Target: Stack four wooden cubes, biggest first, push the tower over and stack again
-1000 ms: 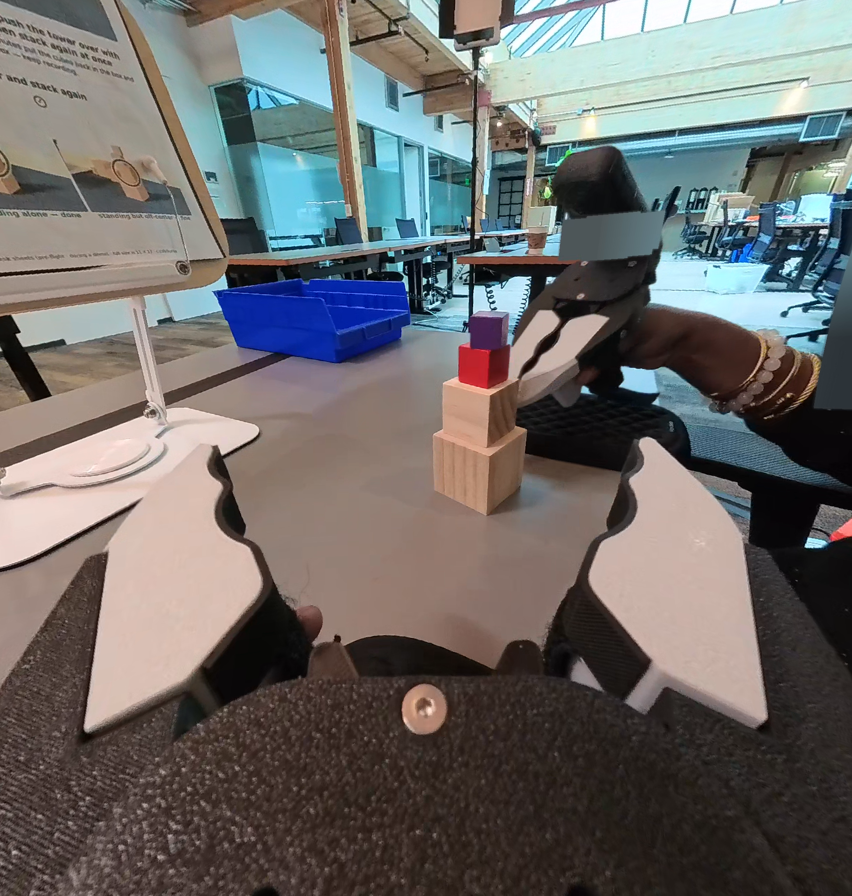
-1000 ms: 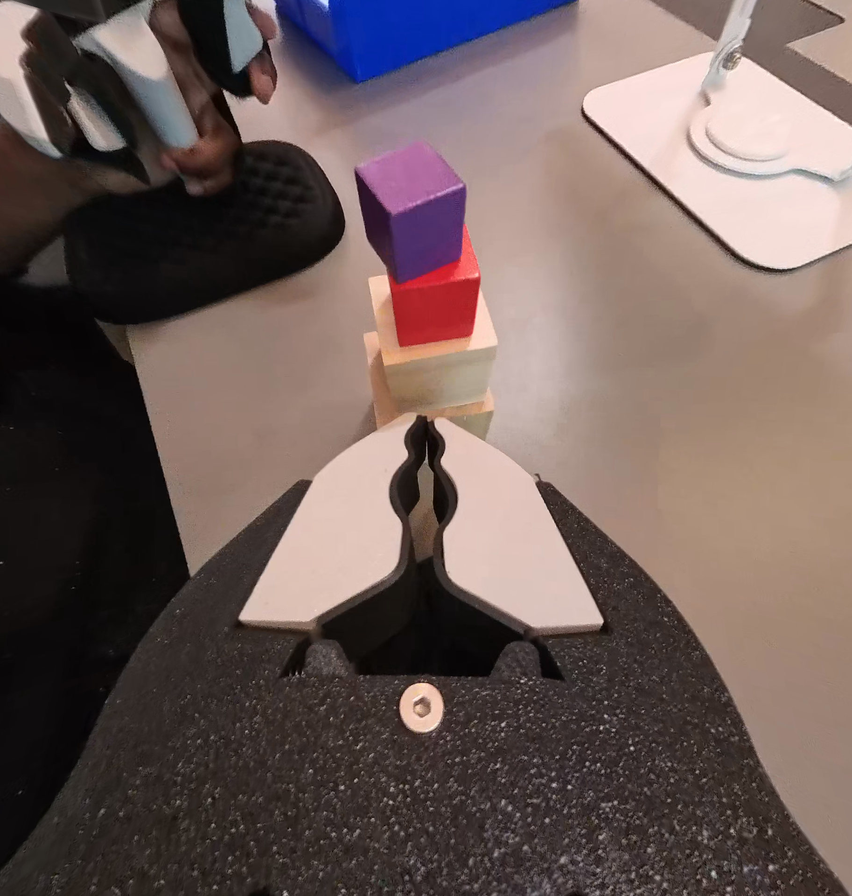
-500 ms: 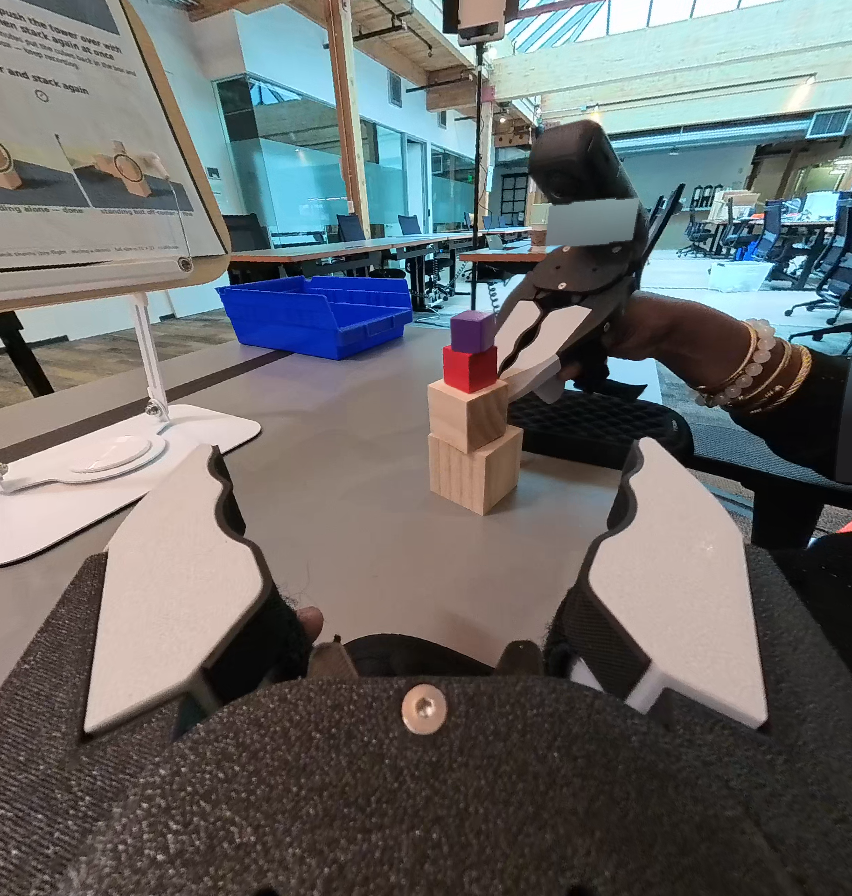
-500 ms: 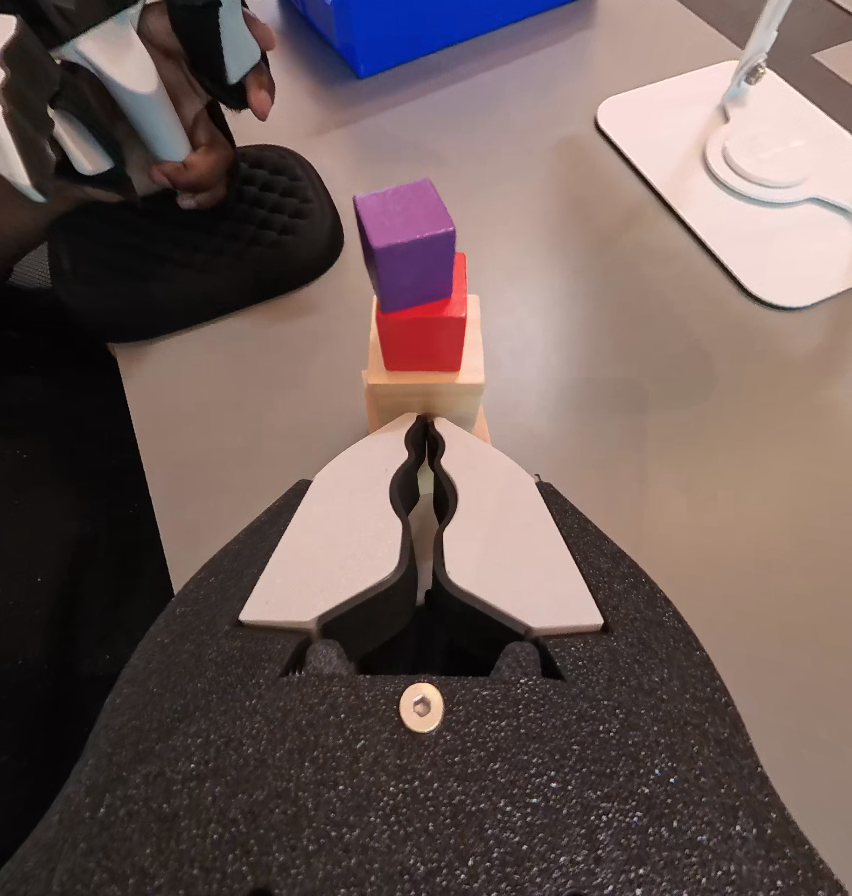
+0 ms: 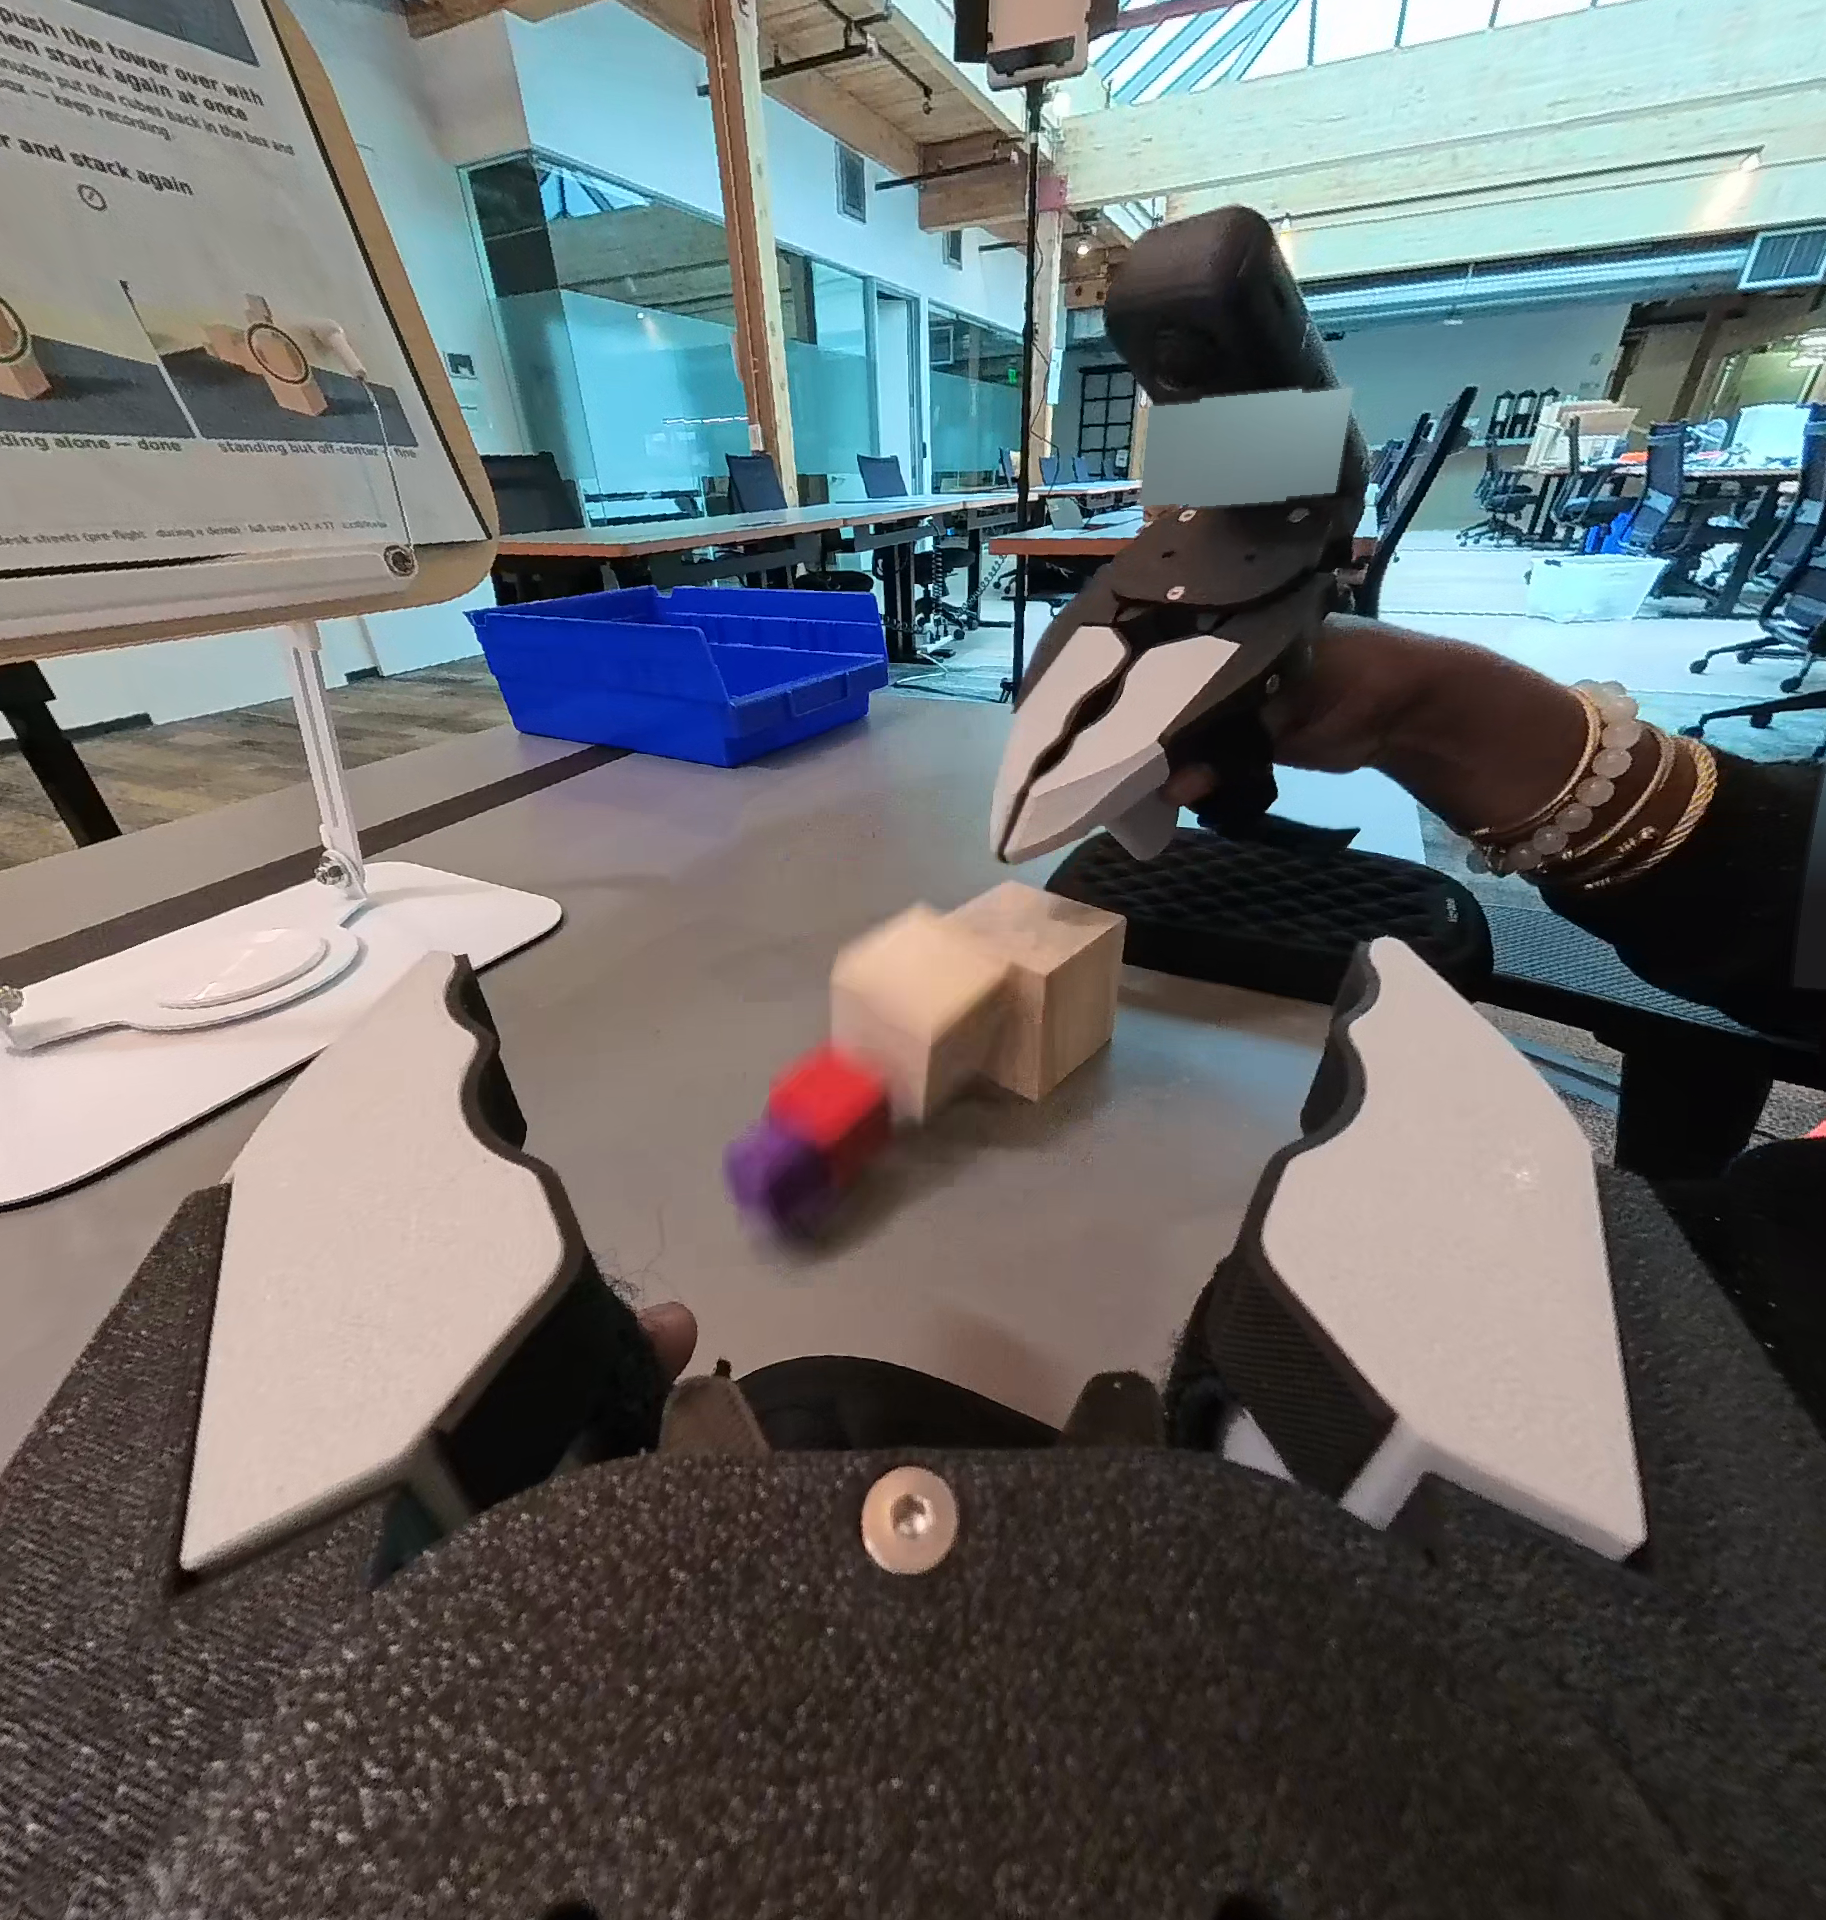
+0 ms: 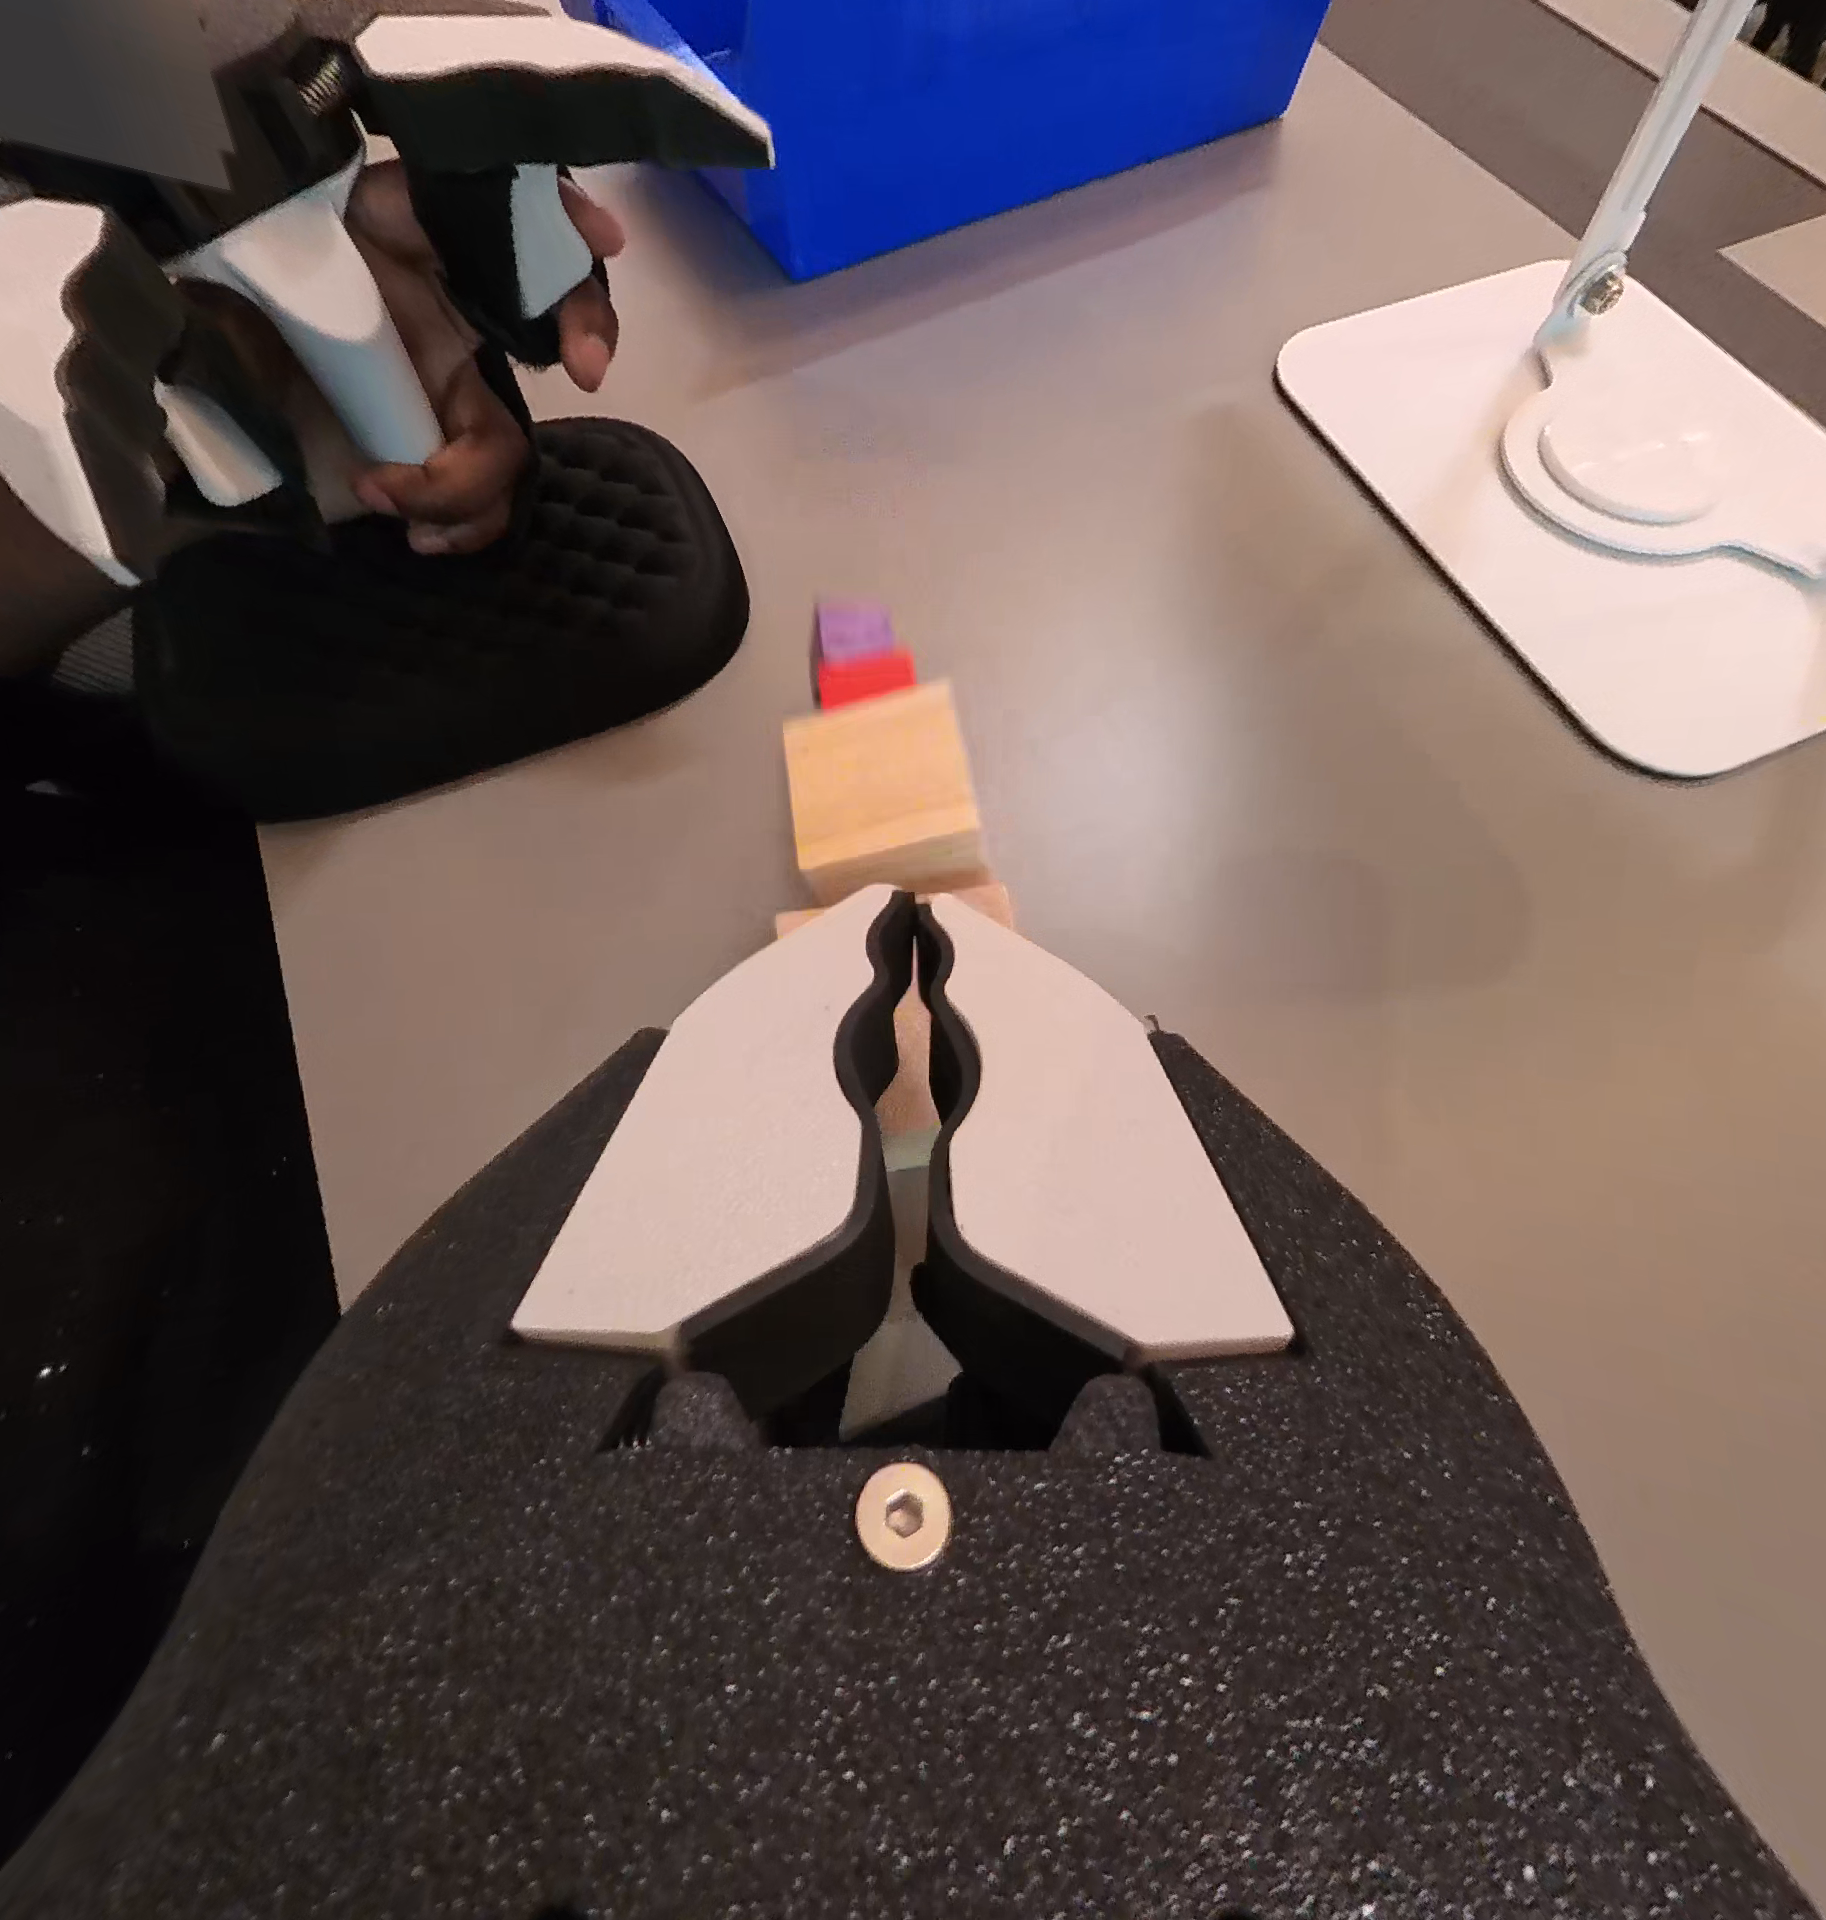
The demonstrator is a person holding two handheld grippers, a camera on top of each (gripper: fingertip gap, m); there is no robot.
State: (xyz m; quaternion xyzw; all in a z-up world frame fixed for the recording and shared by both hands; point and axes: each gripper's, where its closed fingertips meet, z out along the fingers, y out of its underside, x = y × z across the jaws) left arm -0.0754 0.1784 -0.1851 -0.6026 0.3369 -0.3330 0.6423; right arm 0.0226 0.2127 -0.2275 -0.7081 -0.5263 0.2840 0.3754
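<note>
On the grey bench (image 5: 680,935) lie four cubes: one purple cube (image 5: 779,1179), one red cube (image 5: 831,1101), two wooden cubes (image 5: 992,997). The left gripper (image 5: 909,1122) has its fingers wide apart, empty. The right gripper (image 6: 911,914) hovers above with fingers closed on nothing.

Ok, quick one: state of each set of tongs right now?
Left tongs: wide open, holding nothing; the toppled, blurred cubes lie on the table ahead of them.
Right tongs: closed, nothing held, poised just above the cubes.
</note>
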